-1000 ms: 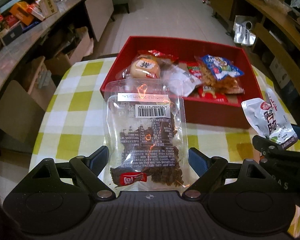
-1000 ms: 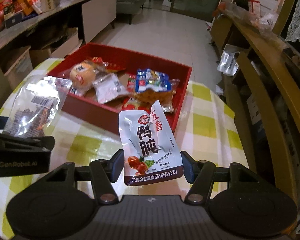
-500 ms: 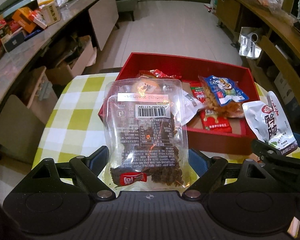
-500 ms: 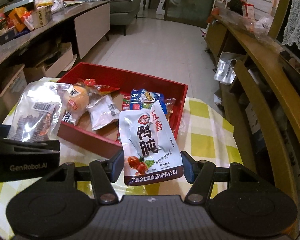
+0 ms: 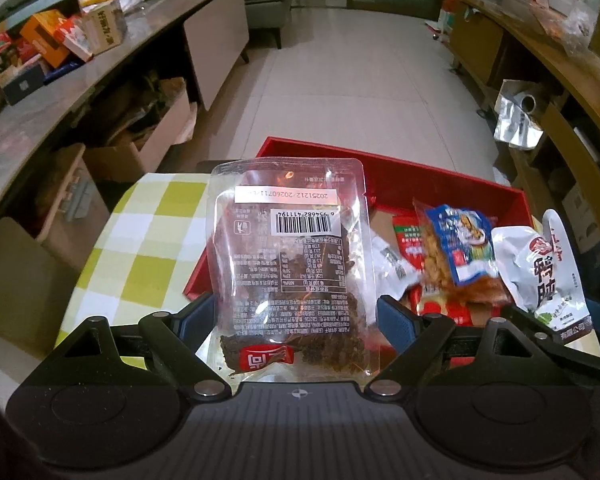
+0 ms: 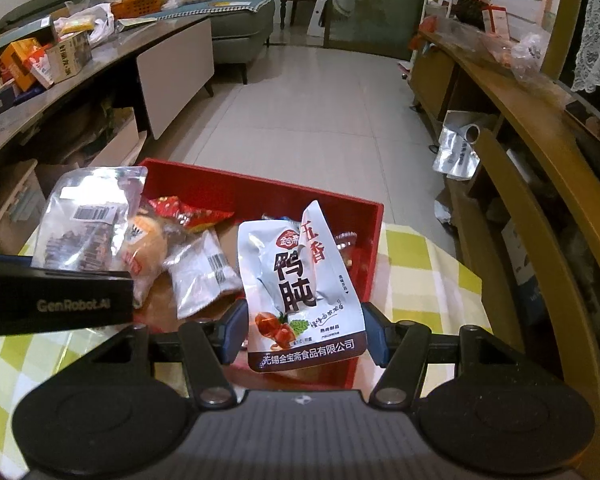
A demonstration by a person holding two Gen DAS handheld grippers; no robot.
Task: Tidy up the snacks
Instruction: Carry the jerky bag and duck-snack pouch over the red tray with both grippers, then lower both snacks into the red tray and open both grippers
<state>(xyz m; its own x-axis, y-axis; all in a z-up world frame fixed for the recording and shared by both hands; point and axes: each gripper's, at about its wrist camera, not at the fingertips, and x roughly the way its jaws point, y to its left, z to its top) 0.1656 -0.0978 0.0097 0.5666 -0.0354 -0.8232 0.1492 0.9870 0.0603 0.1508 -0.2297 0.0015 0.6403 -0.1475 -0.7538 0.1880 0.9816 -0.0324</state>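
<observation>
My left gripper (image 5: pixel 296 316) is shut on a clear pouch of dark dried meat (image 5: pixel 290 264), held upright above the near left part of the red tray (image 5: pixel 452 184). My right gripper (image 6: pixel 302 330) is shut on a silver pouch with red and black lettering (image 6: pixel 296 284), held over the tray's (image 6: pixel 260 188) right half. Both pouches show in each view: the silver one (image 5: pixel 544 268) at the right, the clear one (image 6: pixel 84 220) at the left. In the tray lie a round bun pack (image 6: pixel 148 240), a white packet (image 6: pixel 204 272) and a blue-topped snack bag (image 5: pixel 456 252).
The tray sits on a table with a yellow-and-white checked cloth (image 5: pixel 148 240). A long counter with boxes (image 5: pixel 60 40) runs along the left, wooden shelving (image 6: pixel 520 160) along the right. Cardboard boxes (image 5: pixel 140 148) stand on the tiled floor beyond the table.
Both grippers have carried their pouches forward, from above the checked cloth to above the red tray. The tray's near wall has slid under the grippers. Neither grip has changed.
</observation>
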